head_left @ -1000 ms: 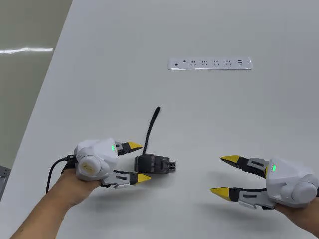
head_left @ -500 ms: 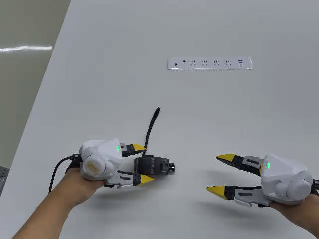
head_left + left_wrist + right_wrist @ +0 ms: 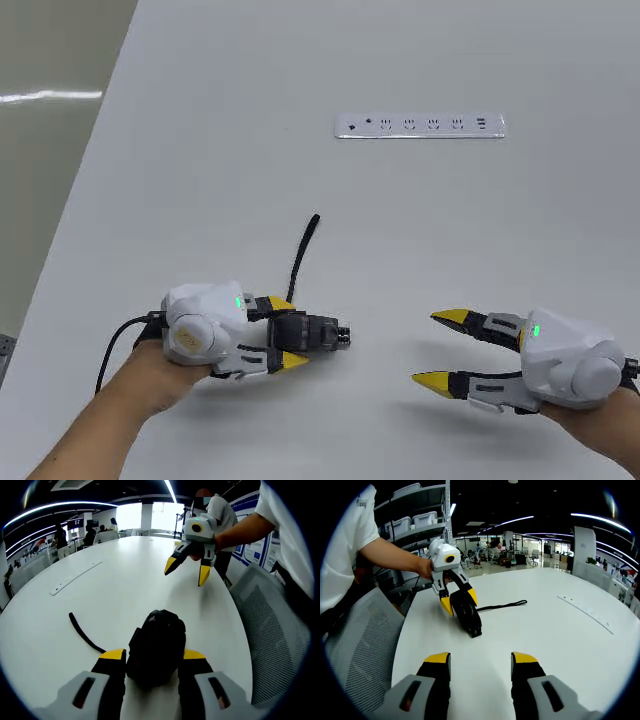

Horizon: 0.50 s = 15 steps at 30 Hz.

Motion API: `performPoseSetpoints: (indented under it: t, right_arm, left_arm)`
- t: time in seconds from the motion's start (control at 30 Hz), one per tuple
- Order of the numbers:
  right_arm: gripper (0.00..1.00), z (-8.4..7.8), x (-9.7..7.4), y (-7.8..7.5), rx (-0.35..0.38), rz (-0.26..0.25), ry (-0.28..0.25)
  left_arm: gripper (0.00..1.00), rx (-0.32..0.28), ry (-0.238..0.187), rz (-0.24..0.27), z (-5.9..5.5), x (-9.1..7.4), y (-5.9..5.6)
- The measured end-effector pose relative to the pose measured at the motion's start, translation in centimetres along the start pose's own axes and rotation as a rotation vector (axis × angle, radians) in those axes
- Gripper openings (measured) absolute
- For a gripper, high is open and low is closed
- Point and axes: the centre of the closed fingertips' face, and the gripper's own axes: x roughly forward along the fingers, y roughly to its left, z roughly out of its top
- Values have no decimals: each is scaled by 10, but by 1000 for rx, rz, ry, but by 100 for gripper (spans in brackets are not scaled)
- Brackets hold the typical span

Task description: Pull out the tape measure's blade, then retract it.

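Tape measure (image 3: 315, 332): black case, resting on the white table (image 3: 200, 180), sitting between the jaws of the left gripper (image 3: 289, 330). Left gripper is clamped on it, with the yellow-tipped jaws pressed against both flanks of the case. The left gripper view shows contact on each side. The front end of the case sticks out past the jaw tips and points at the right gripper (image 3: 435, 348).

Right gripper: to the right of the tape measure and well apart from it. Its jaws are spread wide with nothing between them, tips aimed back at the tape measure. It sits low over the table, but I can't tell whether it touches.

A black strap (image 3: 300, 255) runs from the tape measure flat across the table, away from the person. A white power strip (image 3: 420, 125) lies well beyond the tape measure, past the strap's far end and off to the right of it.
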Motion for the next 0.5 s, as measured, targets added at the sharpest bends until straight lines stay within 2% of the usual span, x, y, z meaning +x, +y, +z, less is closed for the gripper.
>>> performPoseSetpoints:
  t: [0.5]
  right_arm:
    - [48,0,3,2,-15,14,-1]
  left_arm:
    - [36,25,-1,-7,0,-1,0]
